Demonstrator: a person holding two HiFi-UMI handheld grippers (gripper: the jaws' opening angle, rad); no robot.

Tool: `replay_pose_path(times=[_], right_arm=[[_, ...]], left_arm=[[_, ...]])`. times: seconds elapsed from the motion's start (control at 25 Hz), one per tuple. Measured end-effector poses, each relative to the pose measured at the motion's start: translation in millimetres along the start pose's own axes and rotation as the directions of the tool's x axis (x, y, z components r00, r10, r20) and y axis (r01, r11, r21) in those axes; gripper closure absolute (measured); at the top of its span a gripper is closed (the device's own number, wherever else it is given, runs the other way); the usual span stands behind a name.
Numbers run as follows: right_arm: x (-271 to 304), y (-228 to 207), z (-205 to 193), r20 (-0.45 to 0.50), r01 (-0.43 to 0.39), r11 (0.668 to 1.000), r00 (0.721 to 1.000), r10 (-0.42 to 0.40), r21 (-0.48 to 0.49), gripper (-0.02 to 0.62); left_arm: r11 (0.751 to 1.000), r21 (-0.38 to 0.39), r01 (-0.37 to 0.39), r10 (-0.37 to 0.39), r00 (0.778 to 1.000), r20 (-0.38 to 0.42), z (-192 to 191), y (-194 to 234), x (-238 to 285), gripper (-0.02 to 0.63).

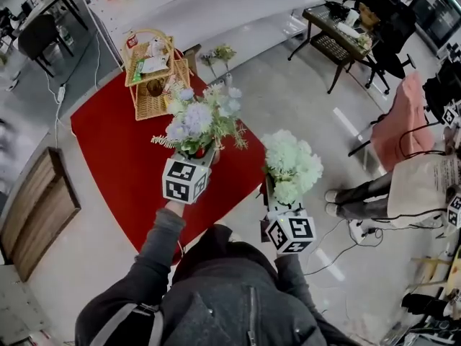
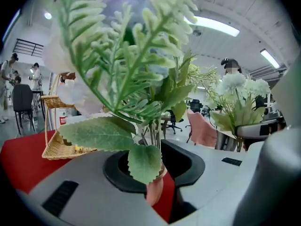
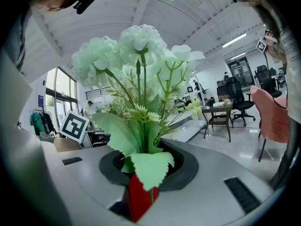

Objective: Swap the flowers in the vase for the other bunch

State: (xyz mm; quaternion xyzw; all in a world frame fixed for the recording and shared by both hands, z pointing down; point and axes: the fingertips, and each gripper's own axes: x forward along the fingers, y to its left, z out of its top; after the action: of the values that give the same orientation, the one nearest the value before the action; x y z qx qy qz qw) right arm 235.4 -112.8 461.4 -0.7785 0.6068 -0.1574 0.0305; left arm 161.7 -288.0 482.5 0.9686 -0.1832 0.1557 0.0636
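Observation:
My left gripper (image 1: 204, 156) reaches over the red cloth surface (image 1: 115, 150), and a blue and white bunch (image 1: 196, 120) rises from its jaws. In the left gripper view the stems (image 2: 151, 138) stand free in the middle of the hollow between the jaws, which are apart. A pinkish vase (image 2: 155, 190) shows just below them. My right gripper (image 1: 276, 199), off the cloth's right edge, is shut on a white and pale green bunch (image 1: 291, 166). Its stems (image 3: 141, 140) fill the hollow of the right gripper (image 3: 143, 168).
A wicker basket (image 1: 151, 78) stands at the far side of the red cloth, with a few green sprigs (image 1: 220, 53) to its right. Seated person's legs (image 1: 360, 193) and a pink chair (image 1: 400, 121) are at the right. A wooden panel (image 1: 36, 207) lies on the left.

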Motion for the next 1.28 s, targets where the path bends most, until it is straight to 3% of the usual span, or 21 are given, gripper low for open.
replay_pose_path(times=[0.52, 0.72, 1.28], right_arm=[[-6, 11, -3, -0.004, -0.021, 1.000, 1.000, 0.021, -0.007, 0.505], [-8, 13, -5, -0.002, -0.029, 0.999, 1.000, 0.029, -0.013, 0.505], [-7, 35, -13, -0.010, -0.071, 0.997, 0.997, 0.071, -0.015, 0.505]], left_arm=[[0.998, 0.013, -0.060, 0.060, 0.998, -0.029, -5, 7, -11, 0.440], [0.999, 0.004, -0.047, 0.047, 0.998, -0.050, -12, 6, -12, 0.383], [1.000, 0.008, 0.004, -0.003, 0.994, -0.106, -36, -10, -32, 0.370]])
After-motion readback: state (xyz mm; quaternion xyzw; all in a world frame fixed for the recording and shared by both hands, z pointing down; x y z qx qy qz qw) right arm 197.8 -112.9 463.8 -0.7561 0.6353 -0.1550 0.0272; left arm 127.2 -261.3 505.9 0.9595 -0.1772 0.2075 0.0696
